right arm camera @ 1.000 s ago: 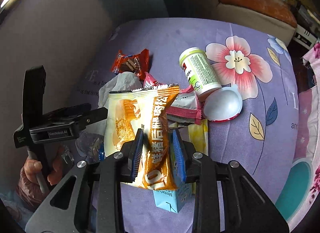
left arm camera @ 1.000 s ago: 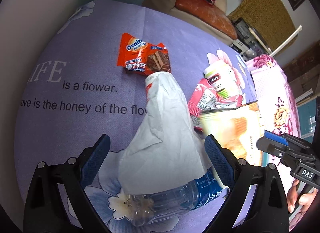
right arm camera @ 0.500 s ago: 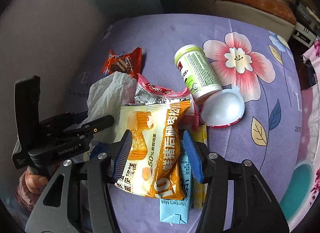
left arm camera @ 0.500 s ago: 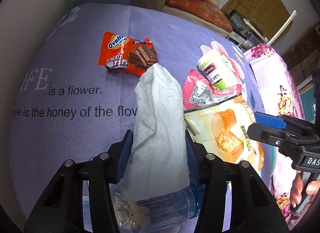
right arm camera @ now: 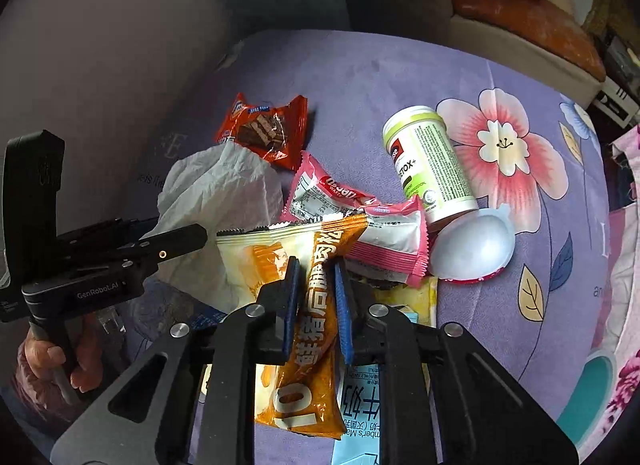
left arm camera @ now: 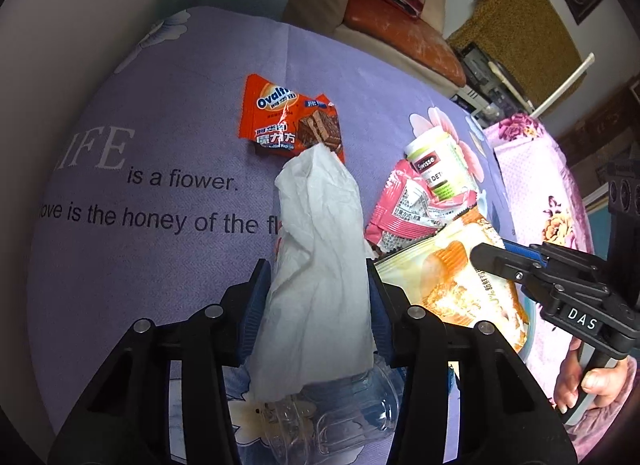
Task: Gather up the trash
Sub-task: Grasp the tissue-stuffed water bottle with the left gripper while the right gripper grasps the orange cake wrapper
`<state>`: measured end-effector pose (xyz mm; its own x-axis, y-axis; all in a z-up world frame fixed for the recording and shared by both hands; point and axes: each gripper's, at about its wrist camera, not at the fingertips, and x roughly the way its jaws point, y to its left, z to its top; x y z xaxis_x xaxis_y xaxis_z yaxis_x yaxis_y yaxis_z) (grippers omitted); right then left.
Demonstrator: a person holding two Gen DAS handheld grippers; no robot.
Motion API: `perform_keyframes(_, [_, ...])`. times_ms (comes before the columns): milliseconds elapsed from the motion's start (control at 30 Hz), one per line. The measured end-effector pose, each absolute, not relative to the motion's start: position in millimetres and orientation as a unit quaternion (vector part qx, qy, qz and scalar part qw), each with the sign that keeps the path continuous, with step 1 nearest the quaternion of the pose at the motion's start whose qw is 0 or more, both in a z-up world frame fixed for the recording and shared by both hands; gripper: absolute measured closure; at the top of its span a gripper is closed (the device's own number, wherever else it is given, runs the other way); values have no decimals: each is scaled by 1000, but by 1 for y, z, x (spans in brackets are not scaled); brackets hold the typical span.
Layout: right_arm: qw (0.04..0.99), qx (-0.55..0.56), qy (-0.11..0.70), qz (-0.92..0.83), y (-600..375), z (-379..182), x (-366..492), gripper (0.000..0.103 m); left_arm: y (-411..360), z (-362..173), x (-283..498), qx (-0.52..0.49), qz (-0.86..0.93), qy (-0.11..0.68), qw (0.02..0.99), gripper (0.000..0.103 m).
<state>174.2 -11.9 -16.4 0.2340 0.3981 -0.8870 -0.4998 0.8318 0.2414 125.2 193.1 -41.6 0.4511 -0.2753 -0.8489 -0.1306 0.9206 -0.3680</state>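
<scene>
Left hand-held gripper [left arm camera: 316,305] was closing, its blue pads [left arm camera: 256,313] pressed against both sides of a crumpled white tissue [left arm camera: 320,265] above a clear bottle [left arm camera: 332,417]. Right hand-held gripper [right arm camera: 316,305] was closing too, squeezing an orange snack bag [right arm camera: 312,329] over a blue carton [right arm camera: 360,397]. Beyond them on the purple cloth [left arm camera: 140,265] lay pink wrappers [right arm camera: 360,221], an Ovaltine wrapper [left arm camera: 288,121], a green-labelled jar [right arm camera: 432,169] on its side and a white lid [right arm camera: 472,249] touching it.
</scene>
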Motion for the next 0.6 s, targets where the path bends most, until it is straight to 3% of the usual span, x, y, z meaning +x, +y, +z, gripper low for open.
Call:
perform_keyframes(200, [810, -21, 524, 264, -37, 8, 164, 88, 185, -29, 120, -181, -50, 514, 837, 63])
perform_keyframes(467, [822, -10, 516, 240, -65, 16, 150, 88, 152, -38, 128, -110, -30, 524, 844, 63])
perform_keyframes(533, [825, -6, 514, 234, -70, 15, 146, 88, 143, -34, 131, -89, -25, 516, 852, 83])
perform_keyframes(600, [828, -2, 511, 231, -75, 16, 144, 88, 139, -26, 130, -89, -29, 508, 856, 96])
